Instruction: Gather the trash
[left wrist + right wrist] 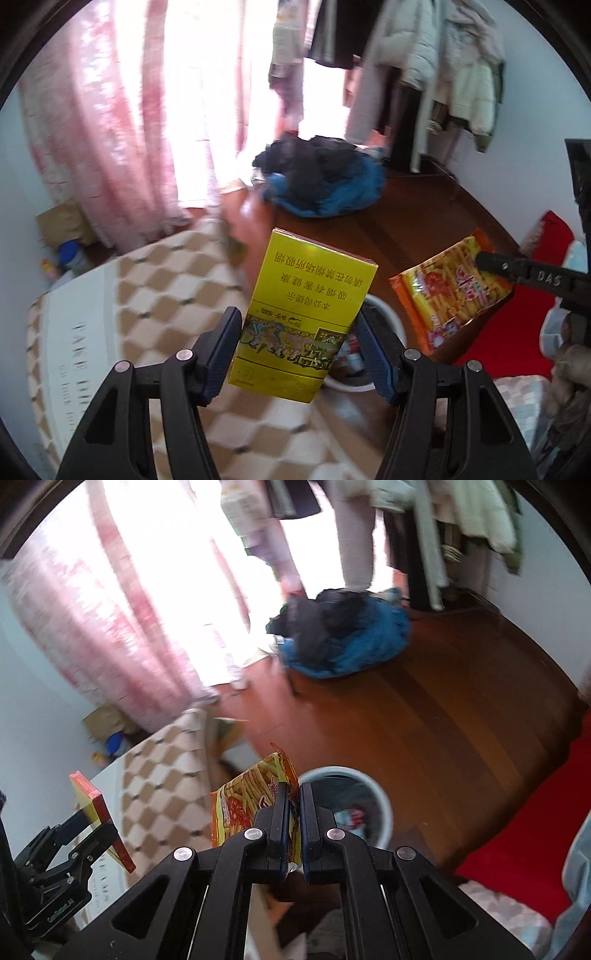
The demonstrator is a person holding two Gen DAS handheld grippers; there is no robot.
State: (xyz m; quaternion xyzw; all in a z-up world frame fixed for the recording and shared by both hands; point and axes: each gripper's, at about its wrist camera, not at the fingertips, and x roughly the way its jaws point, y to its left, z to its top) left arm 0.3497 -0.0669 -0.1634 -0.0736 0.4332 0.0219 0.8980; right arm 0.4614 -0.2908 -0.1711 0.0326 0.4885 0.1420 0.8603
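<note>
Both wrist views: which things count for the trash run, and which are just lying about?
Part of the job:
- yellow box, clamped in the left tool
- snack wrapper, pinched in the right tool
- waste bin, on the floor just ahead

Just lying about:
- blue and black clothes pile
- hanging coats
- pink curtain

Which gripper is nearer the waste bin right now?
Right, by a small margin. The right gripper, pinching the snack packet, hangs beside the waste bin rim. The left gripper, holding the yellow cigarette box, sits further off over the bed.
</note>
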